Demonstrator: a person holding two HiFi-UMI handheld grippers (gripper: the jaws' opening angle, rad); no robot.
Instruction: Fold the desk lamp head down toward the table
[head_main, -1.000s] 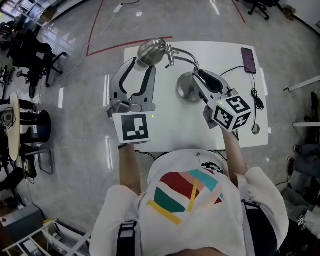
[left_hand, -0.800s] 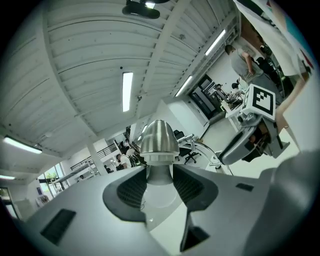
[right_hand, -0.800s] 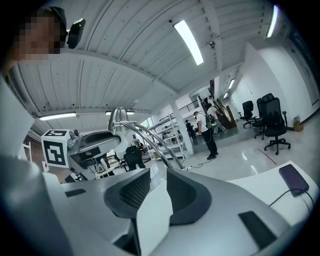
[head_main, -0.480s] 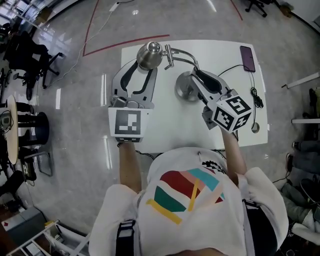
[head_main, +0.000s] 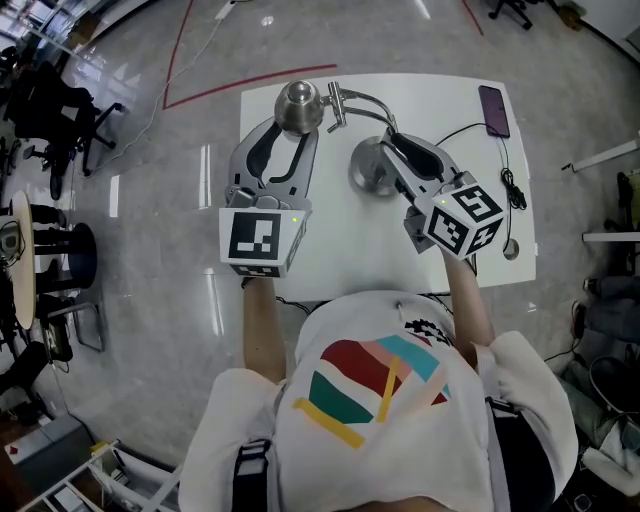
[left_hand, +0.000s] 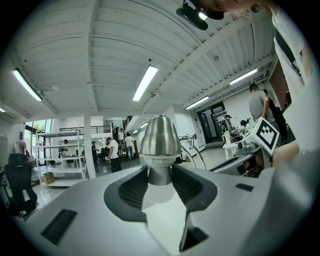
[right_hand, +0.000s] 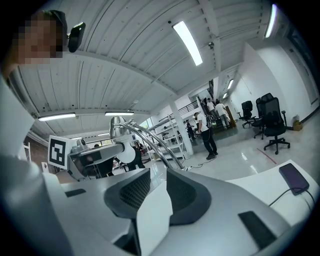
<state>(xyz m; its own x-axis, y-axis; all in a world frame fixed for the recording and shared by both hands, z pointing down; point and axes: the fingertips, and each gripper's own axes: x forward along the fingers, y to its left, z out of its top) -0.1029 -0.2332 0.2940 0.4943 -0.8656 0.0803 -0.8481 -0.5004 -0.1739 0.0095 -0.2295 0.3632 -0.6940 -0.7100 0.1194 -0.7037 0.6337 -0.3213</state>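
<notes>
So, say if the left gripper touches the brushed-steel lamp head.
Cannot tell: left gripper view shows lamp head between the left gripper's jaws, just closing; no plain gap or contact.

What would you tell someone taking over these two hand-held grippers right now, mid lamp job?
Left gripper: jaws open, just been closing, either side of the silver bell-shaped metal lamp head; not gripping yet.
Right gripper: jaws slightly apart, nothing between them, at the lamp's round metal base.
Lamp stands on the white table.
Done: left gripper lined up.
To do: probably grip the head, fold it down toward the table.
</notes>
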